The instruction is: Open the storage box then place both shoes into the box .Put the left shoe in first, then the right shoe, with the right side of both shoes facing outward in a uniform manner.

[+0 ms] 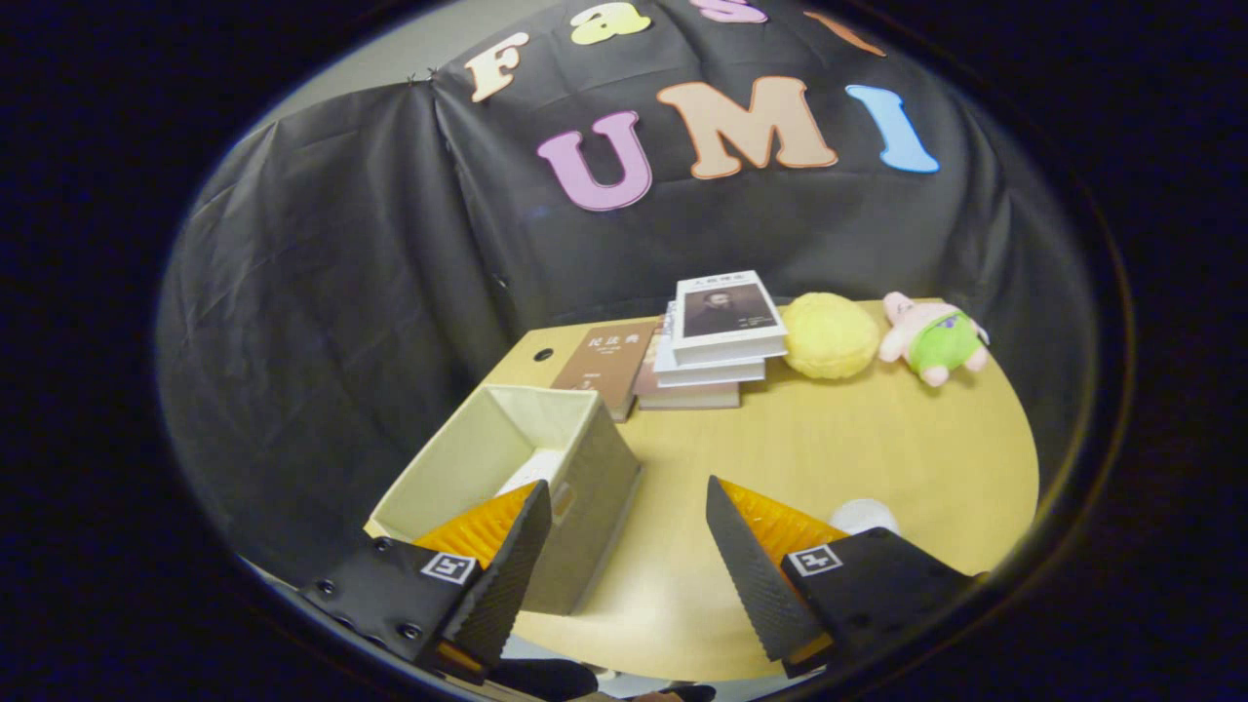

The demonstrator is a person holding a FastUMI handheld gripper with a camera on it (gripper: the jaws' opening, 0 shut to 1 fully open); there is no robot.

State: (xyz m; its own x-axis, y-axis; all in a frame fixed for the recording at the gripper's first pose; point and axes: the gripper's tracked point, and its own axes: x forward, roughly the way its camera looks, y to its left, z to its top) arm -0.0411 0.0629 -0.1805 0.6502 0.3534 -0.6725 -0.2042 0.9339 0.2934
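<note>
The storage box (595, 478), beige fabric with its top open, stands on the wooden table (877, 448) just ahead of my left finger. A white shoe (531, 471) lies inside it, partly hidden by that finger. Another white shoe (863, 514) peeks out behind my right finger, on the table. My gripper (624, 536) hangs above the table beside the box, open, with nothing between its fingers.
A stack of books (717, 341) and a brown book (604, 361) lie beyond the box. A yellow plush (829, 334) and a pink and green plush toy (936, 339) sit at the table's far edge. Black cloth walls close the booth behind.
</note>
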